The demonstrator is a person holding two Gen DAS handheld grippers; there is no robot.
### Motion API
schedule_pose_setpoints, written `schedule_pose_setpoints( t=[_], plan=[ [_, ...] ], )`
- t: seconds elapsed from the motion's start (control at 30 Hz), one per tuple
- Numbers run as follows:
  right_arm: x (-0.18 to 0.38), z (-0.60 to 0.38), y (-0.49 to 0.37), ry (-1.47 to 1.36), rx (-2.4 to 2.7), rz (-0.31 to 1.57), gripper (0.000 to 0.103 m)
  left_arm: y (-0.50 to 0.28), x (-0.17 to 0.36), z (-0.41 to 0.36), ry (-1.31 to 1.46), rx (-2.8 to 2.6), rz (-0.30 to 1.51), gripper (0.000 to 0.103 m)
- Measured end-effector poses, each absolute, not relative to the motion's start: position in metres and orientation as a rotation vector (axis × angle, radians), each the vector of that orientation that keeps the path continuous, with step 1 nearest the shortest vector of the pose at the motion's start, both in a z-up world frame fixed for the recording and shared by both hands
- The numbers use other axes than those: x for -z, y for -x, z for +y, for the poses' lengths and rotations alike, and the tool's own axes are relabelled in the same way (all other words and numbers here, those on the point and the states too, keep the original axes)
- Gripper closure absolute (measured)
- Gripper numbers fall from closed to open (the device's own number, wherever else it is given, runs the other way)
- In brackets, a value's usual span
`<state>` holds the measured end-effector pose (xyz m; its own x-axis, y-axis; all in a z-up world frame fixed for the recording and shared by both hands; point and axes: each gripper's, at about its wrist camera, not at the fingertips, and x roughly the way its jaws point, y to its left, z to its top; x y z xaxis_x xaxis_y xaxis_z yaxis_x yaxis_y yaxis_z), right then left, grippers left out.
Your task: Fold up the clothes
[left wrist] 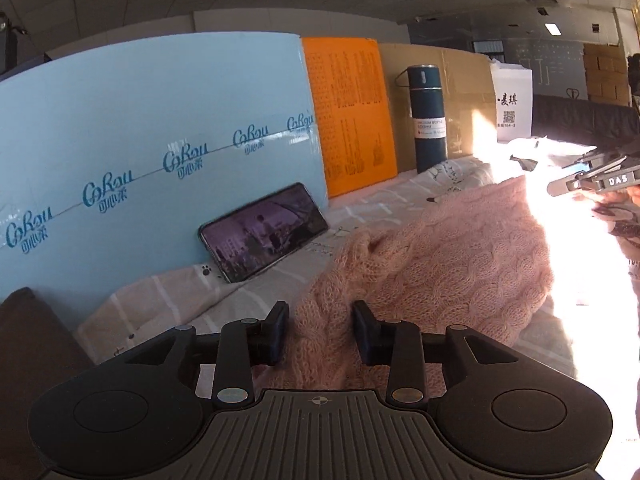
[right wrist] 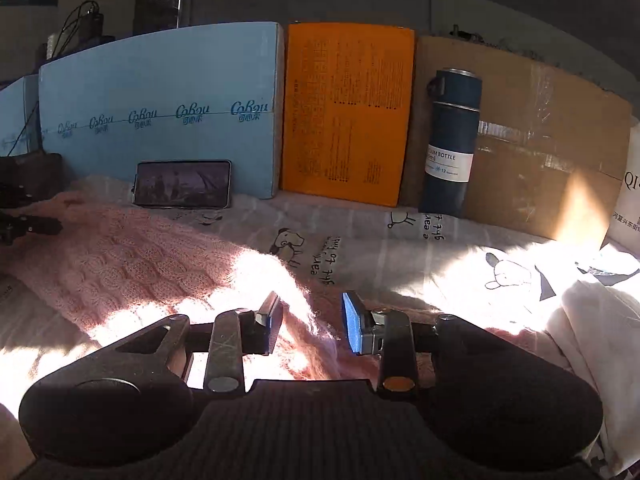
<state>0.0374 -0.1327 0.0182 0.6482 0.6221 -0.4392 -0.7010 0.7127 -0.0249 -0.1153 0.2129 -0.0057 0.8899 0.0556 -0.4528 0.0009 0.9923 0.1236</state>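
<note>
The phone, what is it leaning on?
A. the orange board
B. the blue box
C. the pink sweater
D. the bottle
B: the phone stands on its long edge, tipped back against the blue box; the orange board and the bottle stand further right, and the pink sweater lies in front of it.

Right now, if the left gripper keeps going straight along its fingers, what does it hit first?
Most likely the pink knit sweater: the left gripper points slightly down with the sweater already lying between its open fingers and bunched ahead. The phone sits left of that line. Depth is uncertain.
</note>
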Motion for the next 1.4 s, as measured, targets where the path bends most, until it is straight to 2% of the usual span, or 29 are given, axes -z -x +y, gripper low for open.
schedule_pose_setpoints(
  t=[0.03, 0.1, 0.13, 0.27, 0.43, 0.5, 0.67, 0.83, 0.9, 0.97, 1.3, 1.4],
  plan=[
    [-0.017, -0.134, -0.039, 0.179, -0.719, 0.424, 0.058, 0.114, 0.008, 0.215, -0.104, -0.026, 0.478, 0.061],
    [-0.016, -0.137, -0.039, 0.123, -0.653, 0.418, 0.035, 0.116, 0.011, 0.218, -0.080, -0.021, 0.470, 0.052],
    [-0.016, -0.139, -0.039, 0.092, -0.620, 0.413, 0.030, 0.119, 0.011, 0.219, -0.069, -0.021, 0.456, 0.047],
    [-0.016, -0.153, -0.039, -0.103, -0.456, 0.358, 0.023, 0.127, 0.008, 0.228, -0.010, -0.042, 0.404, 0.028],
    [-0.020, -0.185, -0.033, -0.289, -0.260, 0.270, 0.015, 0.123, 0.007, 0.237, 0.096, -0.071, 0.425, 0.028],
    [-0.018, -0.202, -0.032, -0.352, -0.176, 0.283, 0.008, 0.121, 0.009, 0.242, 0.162, -0.090, 0.436, 0.027],
    [0.000, -0.238, -0.040, -0.511, -0.045, 0.377, 0.007, 0.120, 0.014, 0.254, 0.278, -0.121, 0.443, 0.026],
    [-0.002, -0.249, -0.025, -0.568, -0.081, 0.313, 0.007, 0.120, 0.016, 0.254, 0.285, -0.116, 0.439, 0.025],
    [-0.005, -0.253, -0.016, -0.574, -0.091, 0.289, 0.001, 0.120, 0.016, 0.254, 0.285, -0.113, 0.440, 0.024],
    [-0.005, -0.258, -0.008, -0.571, -0.087, 0.292, 0.000, 0.120, 0.016, 0.254, 0.286, -0.114, 0.443, 0.024],
    [0.014, -0.247, -0.040, -0.497, -0.081, 0.553, 0.001, 0.119, 0.016, 0.253, 0.281, -0.117, 0.446, 0.021],
    [0.017, -0.241, -0.053, -0.474, -0.041, 0.575, 0.005, 0.119, 0.017, 0.253, 0.282, -0.117, 0.449, 0.020]
  ],
)
